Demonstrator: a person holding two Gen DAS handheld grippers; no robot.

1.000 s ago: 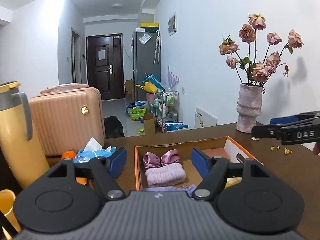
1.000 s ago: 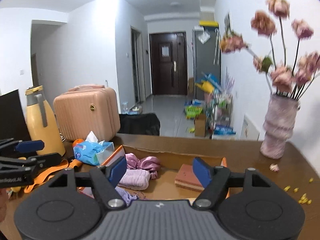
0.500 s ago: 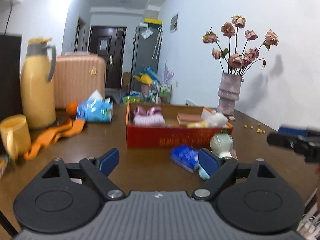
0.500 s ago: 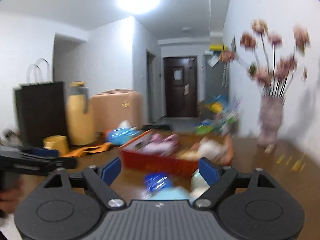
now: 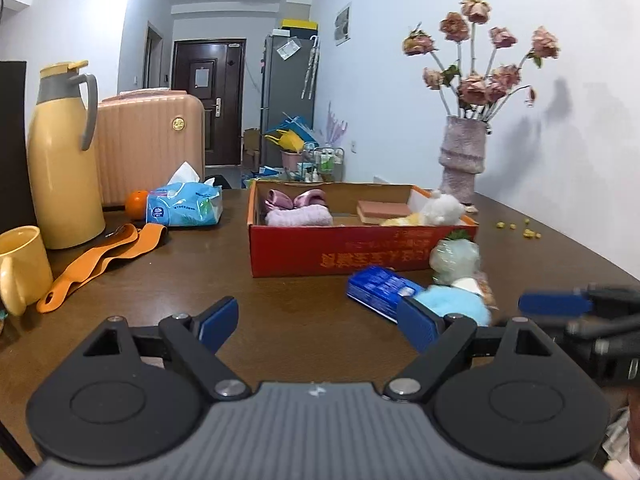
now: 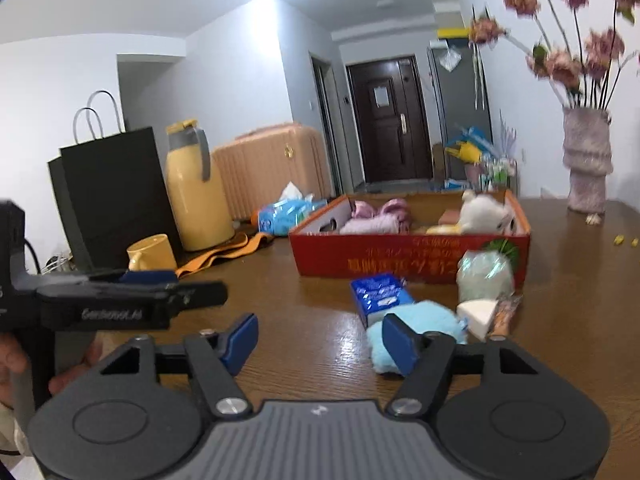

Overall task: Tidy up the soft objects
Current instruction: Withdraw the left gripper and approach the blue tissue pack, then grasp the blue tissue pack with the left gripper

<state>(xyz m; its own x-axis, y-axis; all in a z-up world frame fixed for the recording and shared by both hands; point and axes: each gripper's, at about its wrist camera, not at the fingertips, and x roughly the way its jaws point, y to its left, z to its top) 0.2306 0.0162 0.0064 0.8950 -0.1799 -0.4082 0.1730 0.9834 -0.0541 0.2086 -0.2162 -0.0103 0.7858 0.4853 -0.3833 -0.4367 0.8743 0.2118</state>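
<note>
A red cardboard box [image 5: 320, 252] [image 6: 360, 256] on the brown table holds a purple towel [image 5: 299, 216], a pink satin bow [image 5: 296, 199], a pink sponge [image 5: 382, 209] and a white plush [image 5: 442, 208] [image 6: 482, 212]. In front of it lie a blue packet [image 5: 376, 292] [image 6: 378, 292], a light blue fluffy toy [image 5: 456, 304] [image 6: 420, 320] and a pale green wrapped item [image 5: 454, 260] [image 6: 484, 276]. My left gripper [image 5: 316, 324] is open and empty above the table. My right gripper [image 6: 320, 338] is open and empty, its right finger just in front of the fluffy toy.
A yellow thermos [image 5: 64, 152], yellow mug [image 5: 20, 268], orange strap [image 5: 104, 256], tissue pack [image 5: 184, 204], orange [image 5: 136, 204] and pink suitcase [image 5: 152, 140] stand at the left. A vase of dried roses [image 5: 462, 160] stands at the back right. A black paper bag [image 6: 116, 196] shows in the right wrist view.
Both grippers have pulled back from over the box to the table's near side. The box and the items in front of it now lie ahead.
</note>
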